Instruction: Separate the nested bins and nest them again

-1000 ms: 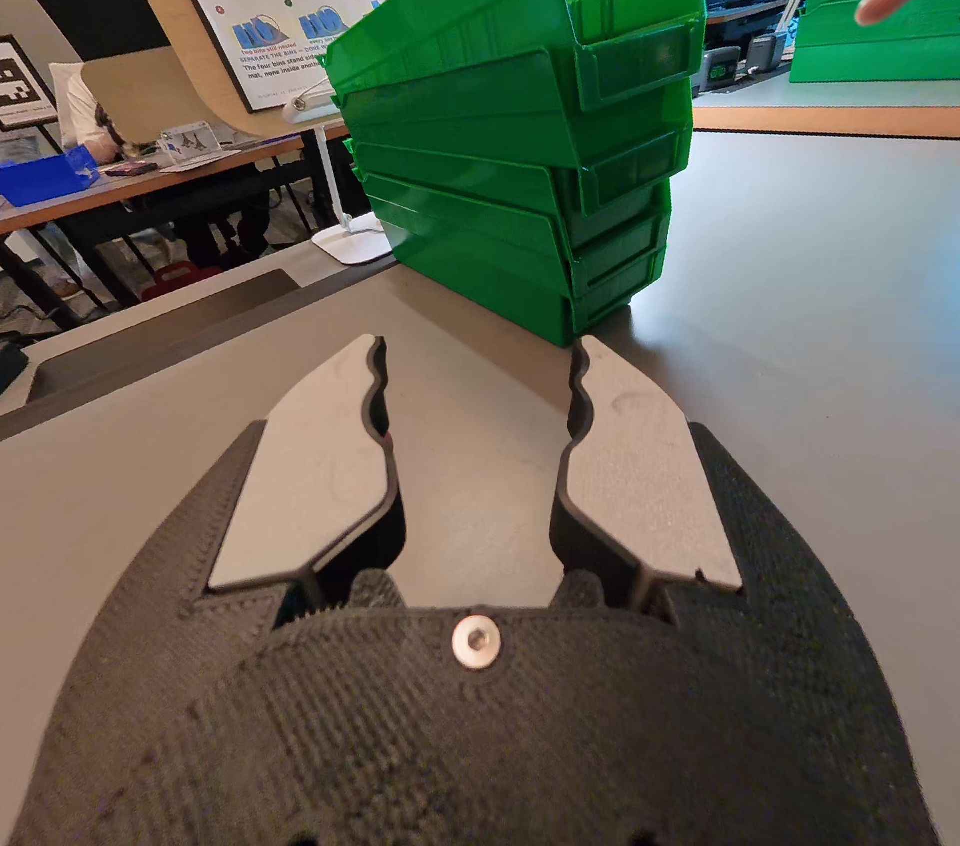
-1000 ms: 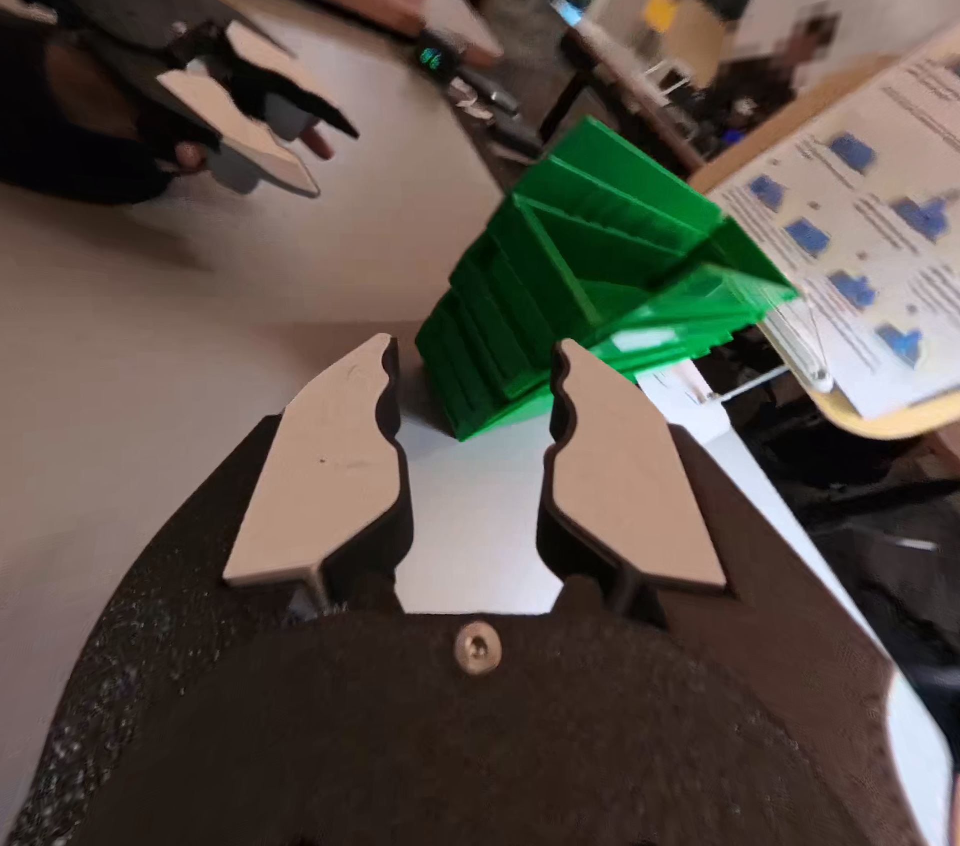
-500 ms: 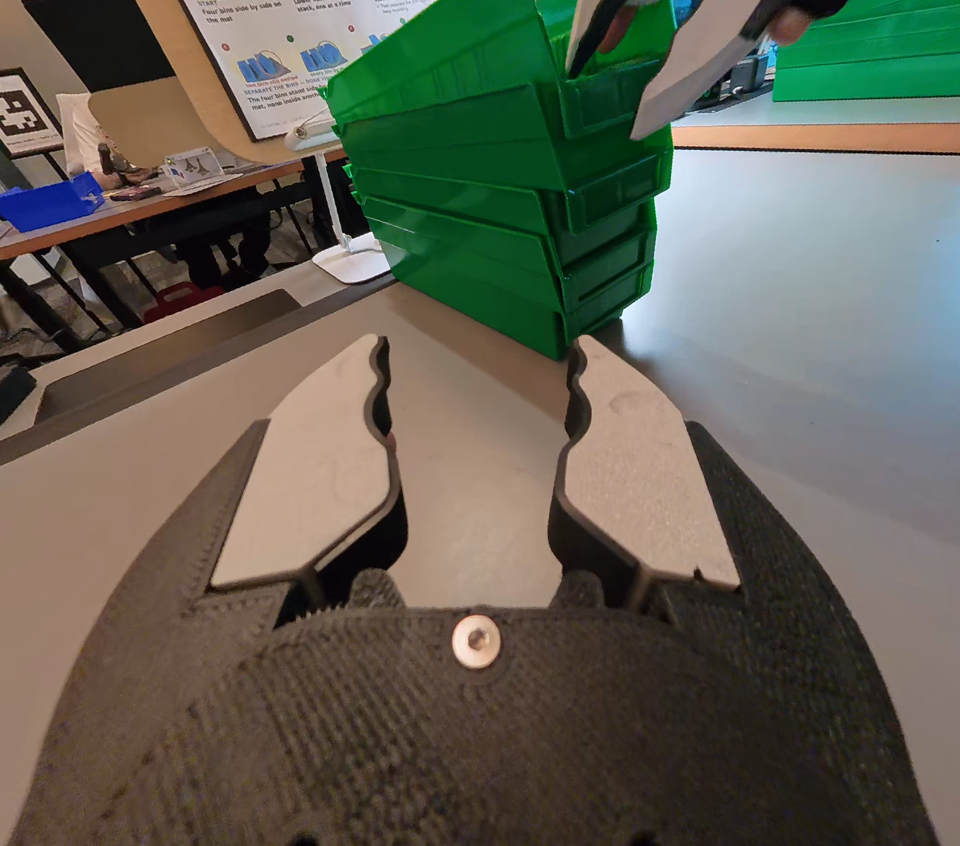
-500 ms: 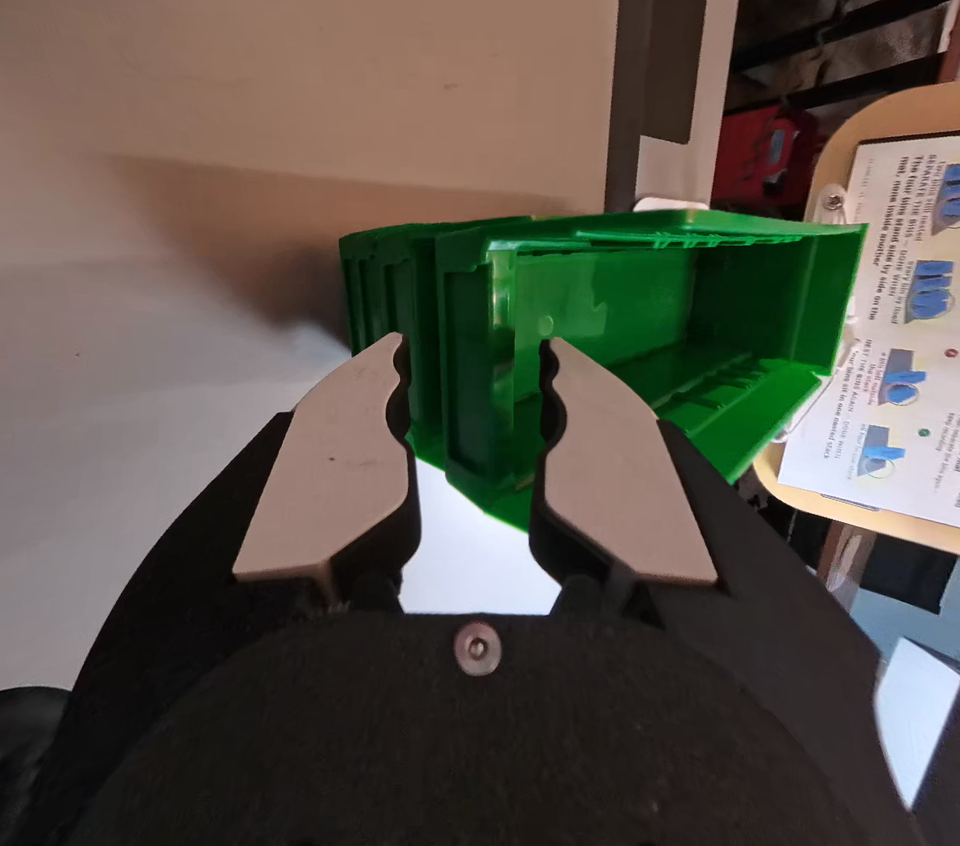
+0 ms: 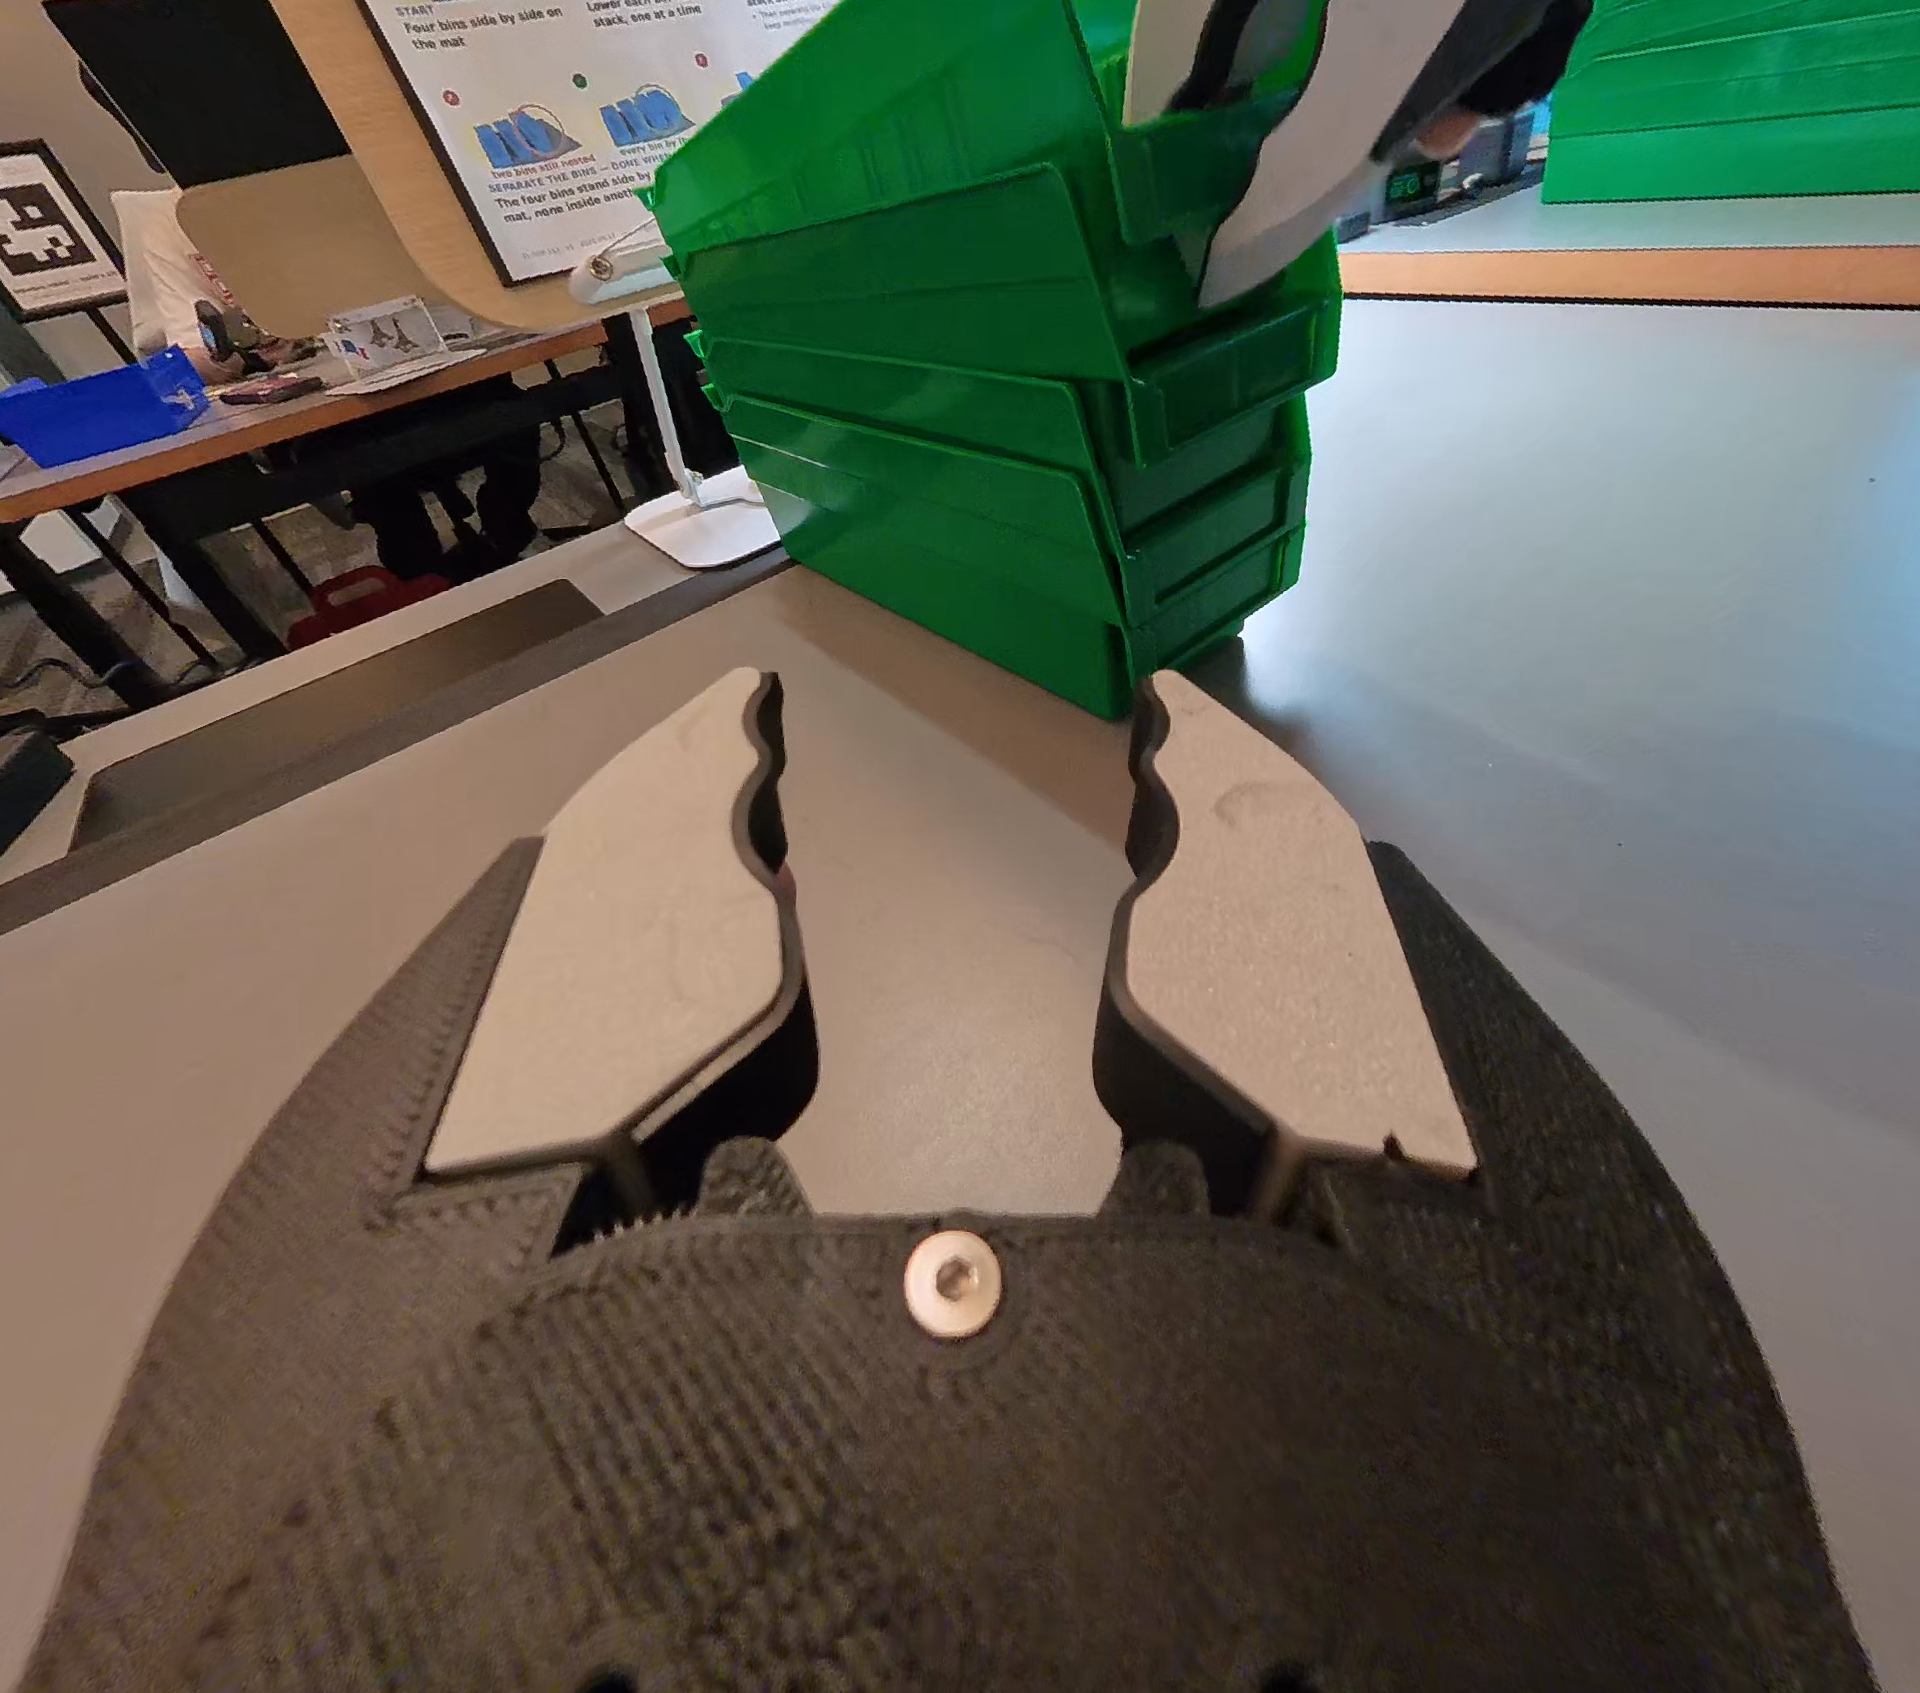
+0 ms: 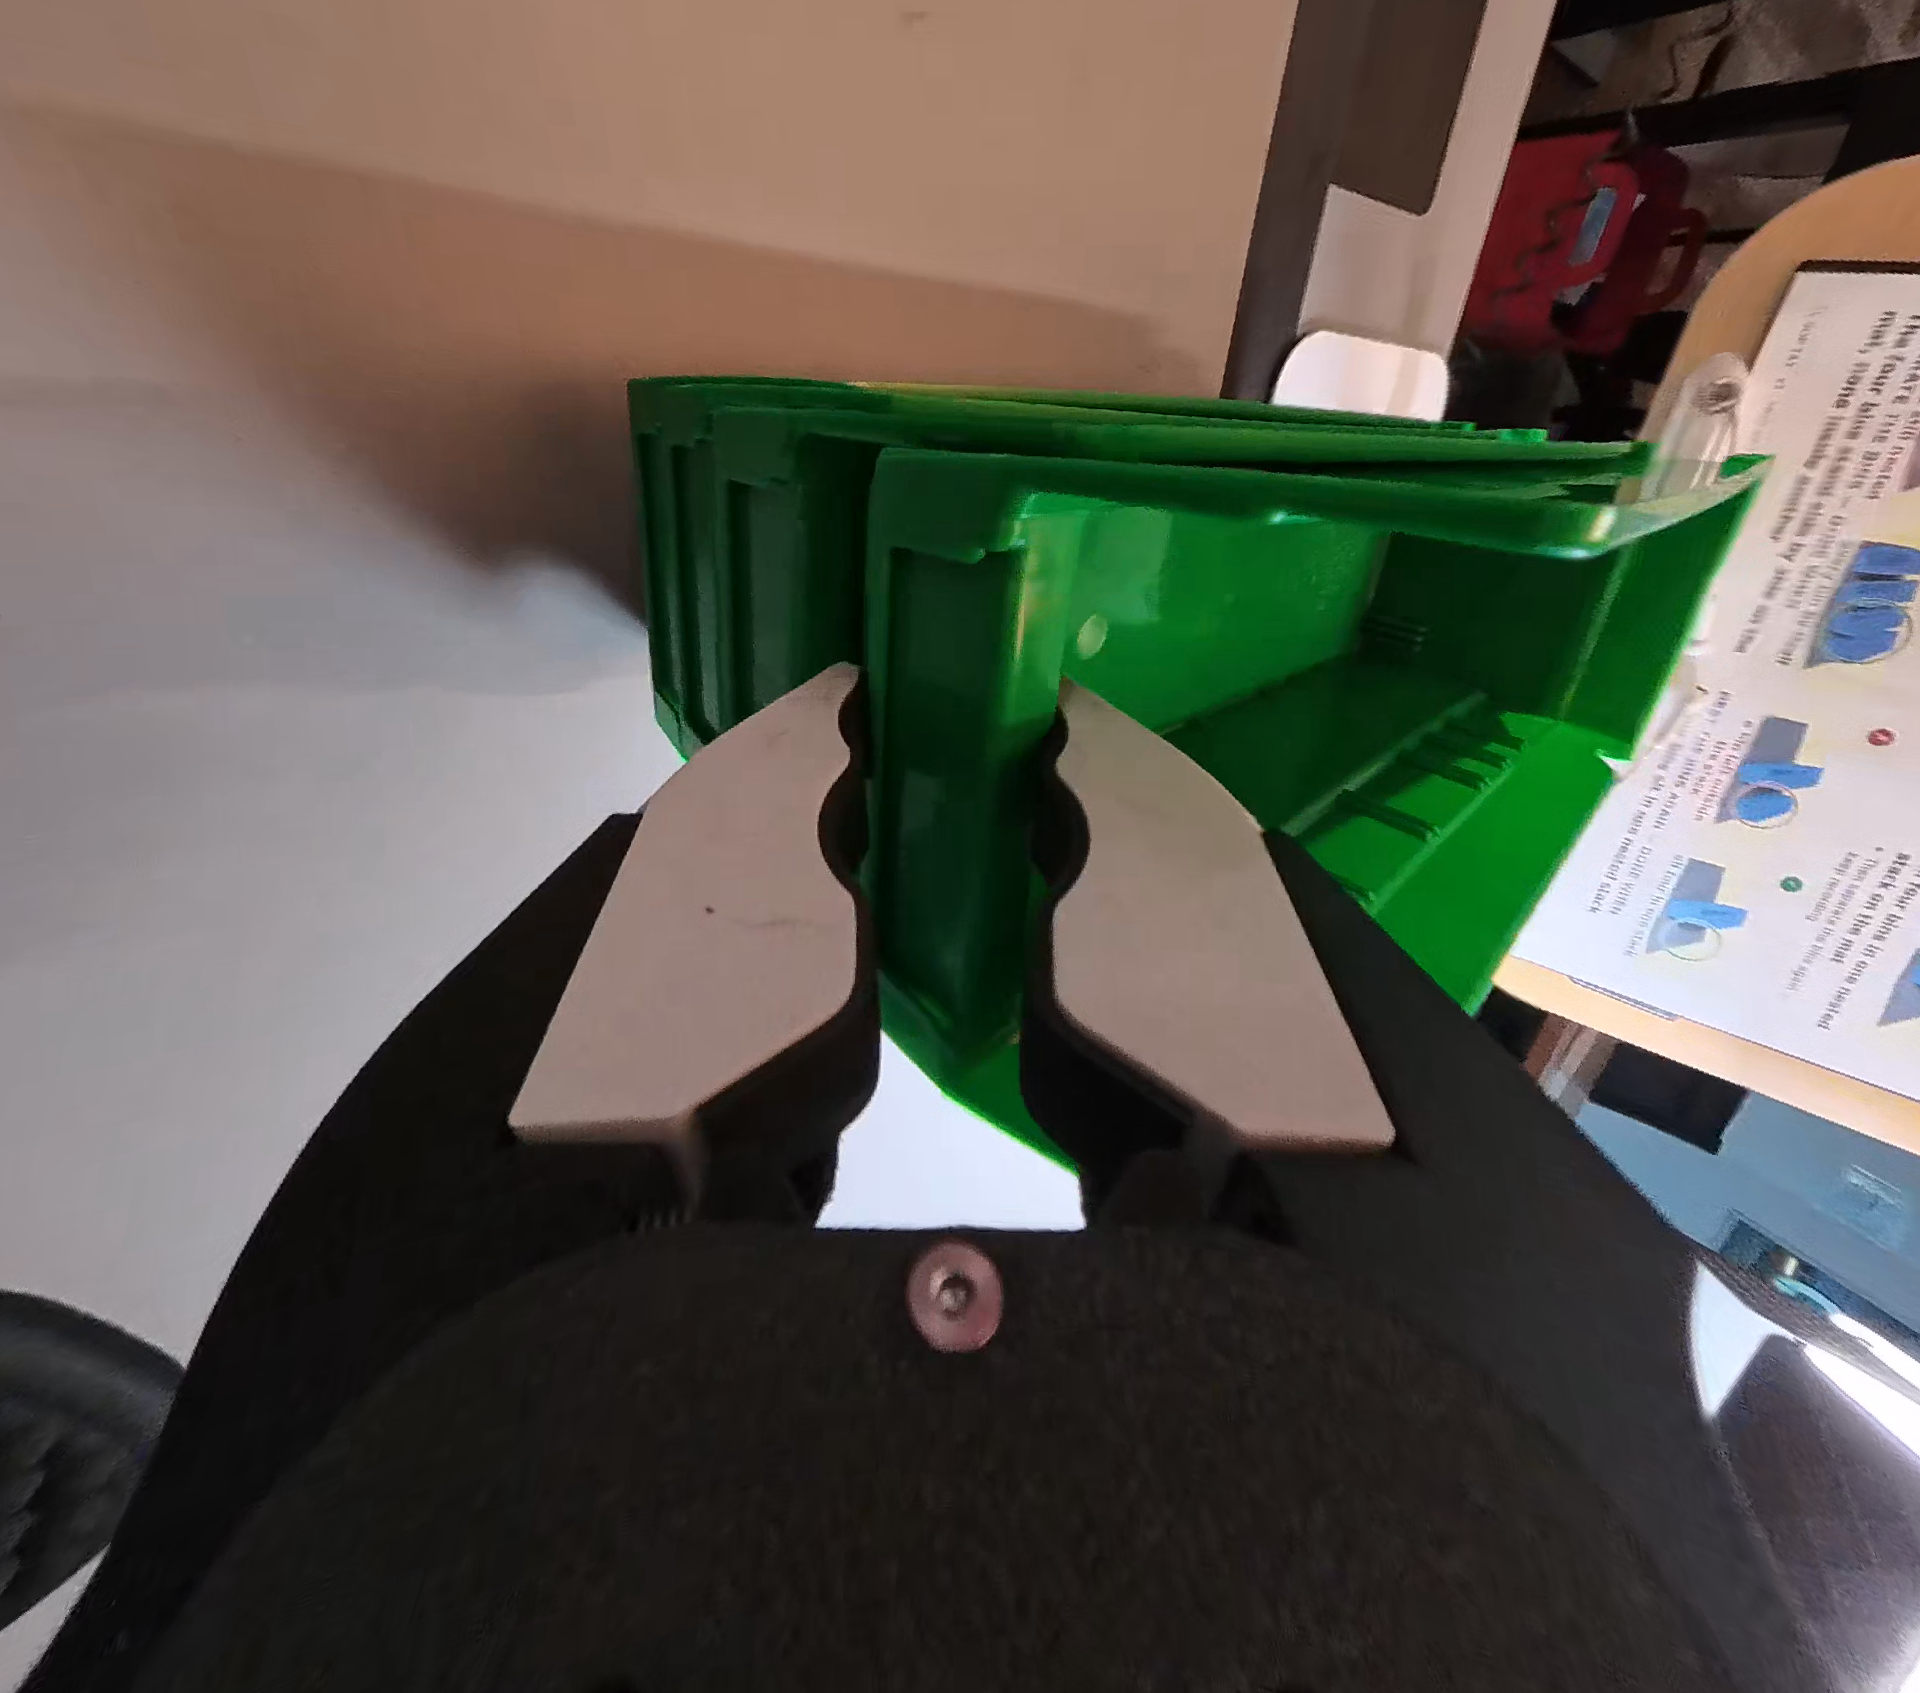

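Several green bins [image 5: 935, 438] stand nested in a stack on the grey table [image 5: 1558, 708]. The top bin [image 5: 914, 116] is tilted, its back end raised. My right gripper [image 5: 1169, 209] comes down from above onto that bin's front wall. In the right wrist view my right gripper [image 6: 953, 693] has one finger inside and one outside the front wall of the top bin [image 6: 1351, 708], pressed against it; the lower bins [image 6: 707, 563] show behind. My left gripper [image 5: 956, 698] is open and empty, low over the table just in front of the stack.
A poster board [image 5: 582, 12] on a white stand base [image 5: 707, 521] is right behind the stack. More green bins [image 5: 1745, 85] sit on a far table at the right. A blue bin [image 5: 94, 407] is on a desk at the left. A dark strip [image 5: 312, 708] runs along the table's left edge. There is about 15 cm between the tips of the two grippers.
My right gripper swung in from the side, dropped onto the top bin's front wall and narrowed onto it. My left gripper has stayed almost still.
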The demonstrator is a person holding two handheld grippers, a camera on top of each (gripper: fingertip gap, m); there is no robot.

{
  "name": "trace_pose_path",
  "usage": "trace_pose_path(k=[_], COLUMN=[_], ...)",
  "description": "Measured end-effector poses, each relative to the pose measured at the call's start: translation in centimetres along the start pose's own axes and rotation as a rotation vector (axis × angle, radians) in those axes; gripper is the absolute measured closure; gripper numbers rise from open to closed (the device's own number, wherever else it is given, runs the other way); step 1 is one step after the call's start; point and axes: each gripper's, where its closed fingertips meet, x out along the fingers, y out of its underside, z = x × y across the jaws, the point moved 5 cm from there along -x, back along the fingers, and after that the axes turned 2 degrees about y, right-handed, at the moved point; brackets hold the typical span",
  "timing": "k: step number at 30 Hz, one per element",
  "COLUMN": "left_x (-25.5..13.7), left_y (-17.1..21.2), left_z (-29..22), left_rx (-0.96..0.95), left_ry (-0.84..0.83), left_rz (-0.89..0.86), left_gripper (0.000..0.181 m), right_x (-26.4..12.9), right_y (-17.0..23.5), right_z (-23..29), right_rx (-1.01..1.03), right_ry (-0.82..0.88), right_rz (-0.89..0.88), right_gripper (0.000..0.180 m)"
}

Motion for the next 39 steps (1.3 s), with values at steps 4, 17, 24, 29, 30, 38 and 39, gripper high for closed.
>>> trace_pose_path(k=[4,17,24,29,30,38,39], left_x=[0.0,-0.2,0.1,0.3,0.3,0.3,0.3], left_y=[0.0,-0.2,0.2,0.6,0.6,0.6,0.6], left_z=[0.0,0.3,0.2,0.3,0.3,0.4,0.5], left_rx=[0.002,-0.009,-0.012,-0.013,-0.012,-0.018,-0.018], left_ry=[-0.002,-0.011,-0.014,-0.018,-0.018,-0.021,-0.022], left_rz=[0.000,-0.014,-0.002,0.018,0.020,0.017,0.015], left_gripper=[0.117,0.118,0.118,0.118,0.118,0.118,0.118], right_x=[-1.9,-11.3,-10.0,-5.7,-4.8,1.8,2.5], right_y=[-0.1,3.4,11.5,16.4,17.1,19.4,19.5], right_z=[-1.4,-4.7,-1.2,1.7,2.2,4.8,5.0], right_rx=[0.052,0.137,0.153,0.157,0.156,0.151,0.150], right_ry=[-0.017,0.157,0.185,0.181,0.175,0.104,0.098], right_rz=[-0.029,-0.130,-0.015,0.049,0.054,0.048,0.051], right_gripper=[0.152,0.152,0.152,0.151,0.151,0.151,0.151])
